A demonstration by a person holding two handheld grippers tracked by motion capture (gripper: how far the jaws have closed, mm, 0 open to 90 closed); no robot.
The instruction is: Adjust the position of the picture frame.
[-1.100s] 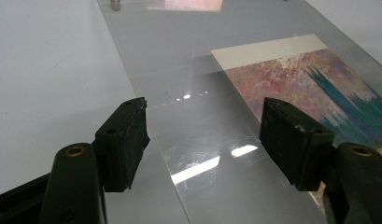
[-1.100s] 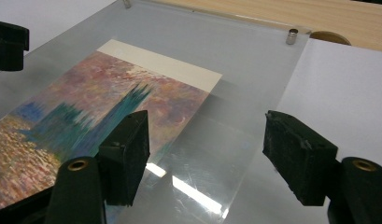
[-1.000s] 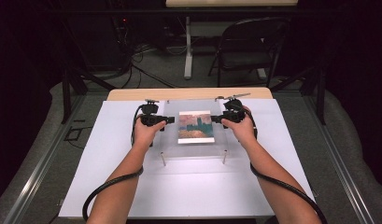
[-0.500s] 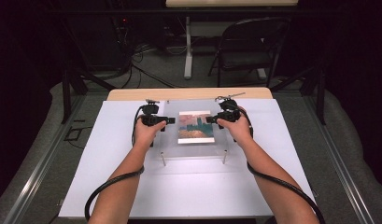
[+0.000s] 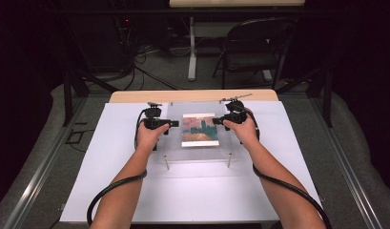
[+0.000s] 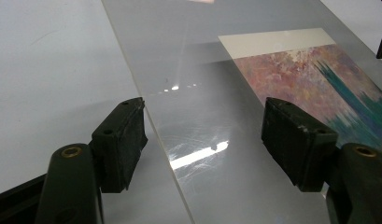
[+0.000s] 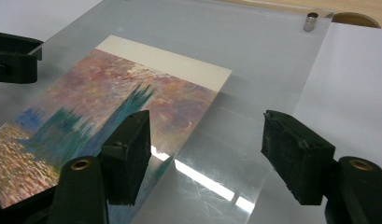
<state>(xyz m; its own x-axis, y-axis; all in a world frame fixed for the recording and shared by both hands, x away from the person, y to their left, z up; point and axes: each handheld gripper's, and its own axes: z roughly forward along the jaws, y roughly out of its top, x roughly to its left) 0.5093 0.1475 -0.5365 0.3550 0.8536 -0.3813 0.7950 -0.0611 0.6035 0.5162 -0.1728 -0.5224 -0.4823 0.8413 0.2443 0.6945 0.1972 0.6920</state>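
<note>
Hovering over the clear acrylic frame plate [image 5: 197,136] near the far edge of the white table sheet [image 5: 111,167], I hold both jaws wide, gripping nothing. My left gripper [image 6: 205,140] straddles its left edge, my right gripper [image 7: 207,161] its right. Under the scratched glossy pane lies a rectangular pink-and-teal painted print [image 7: 100,116]; a small metal standoff [image 7: 311,21] marks one corner.

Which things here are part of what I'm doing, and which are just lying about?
In the job:
- clear acrylic plate
- painted picture in it
- left claw, open
- right claw, open

Lying about:
- folding chair
- floor cables
- white table sheet
</note>
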